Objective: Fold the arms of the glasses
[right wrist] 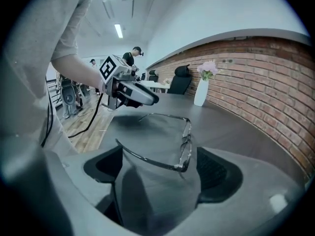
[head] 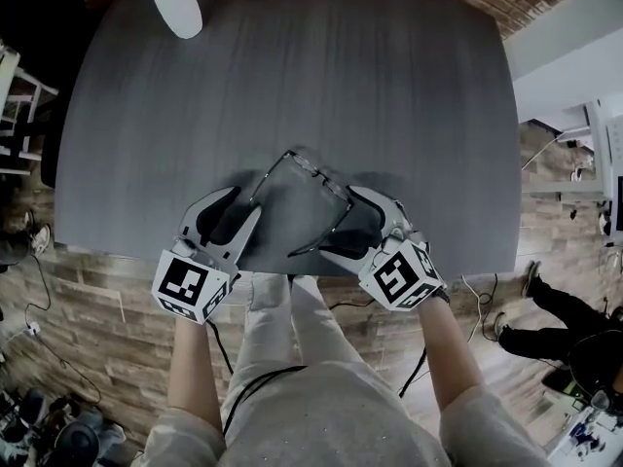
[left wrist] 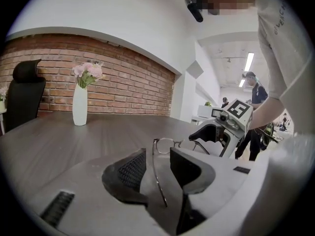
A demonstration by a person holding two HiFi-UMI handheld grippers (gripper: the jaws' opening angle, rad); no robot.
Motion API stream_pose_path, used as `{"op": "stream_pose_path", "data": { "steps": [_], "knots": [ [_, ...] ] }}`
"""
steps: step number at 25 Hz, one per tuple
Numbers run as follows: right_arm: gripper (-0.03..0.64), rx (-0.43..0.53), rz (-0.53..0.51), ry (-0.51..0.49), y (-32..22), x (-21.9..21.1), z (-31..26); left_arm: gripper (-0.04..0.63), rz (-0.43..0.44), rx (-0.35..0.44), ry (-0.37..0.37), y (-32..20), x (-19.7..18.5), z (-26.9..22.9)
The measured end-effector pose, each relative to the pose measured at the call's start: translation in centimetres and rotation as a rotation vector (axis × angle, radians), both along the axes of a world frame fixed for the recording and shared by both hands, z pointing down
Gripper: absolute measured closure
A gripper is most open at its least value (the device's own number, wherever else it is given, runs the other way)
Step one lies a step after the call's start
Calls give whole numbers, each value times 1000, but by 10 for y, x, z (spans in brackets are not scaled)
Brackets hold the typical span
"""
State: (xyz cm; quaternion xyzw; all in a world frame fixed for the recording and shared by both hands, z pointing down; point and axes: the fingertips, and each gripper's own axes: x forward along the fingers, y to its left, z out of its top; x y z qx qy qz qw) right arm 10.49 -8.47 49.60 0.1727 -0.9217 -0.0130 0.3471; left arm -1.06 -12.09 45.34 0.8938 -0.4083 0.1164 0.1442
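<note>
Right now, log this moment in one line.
glasses: on table, arms unfolded | left gripper: open, one arm between jaws | right gripper: open, other arm between jaws

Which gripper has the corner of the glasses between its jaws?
The right gripper: the glasses' hinge sits between its open jaws. The left gripper has only a thin arm between its jaws.

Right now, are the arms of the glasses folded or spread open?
Spread. Both arms of the glasses stick out from the front frame toward the person; neither lies folded behind the lenses.
</note>
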Motion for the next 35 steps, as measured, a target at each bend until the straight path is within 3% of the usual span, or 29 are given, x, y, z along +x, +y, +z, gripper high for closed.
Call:
{"op": "stream_pose_path", "data": {
  "steps": [7, 19, 22, 26, 35],
  "knots": [
    [161, 14, -23, 35, -5, -5, 9, 445, 55, -55, -24, -1, 8, 14],
    [185, 14, 36, -9, -17, -13, 8, 445, 55, -60, -1, -3, 5, 15],
    [236, 29, 61, -17, -21, -12, 6, 445, 47, -61, 3, -4, 4, 15],
    [378, 55, 118, -24, -33, -10, 1, 445, 29, -58, 16, -6, -2, 14],
    [482, 76, 176, -15, -42, -11, -5, 445, 28, -57, 17, -5, -5, 14]
  ]
}}
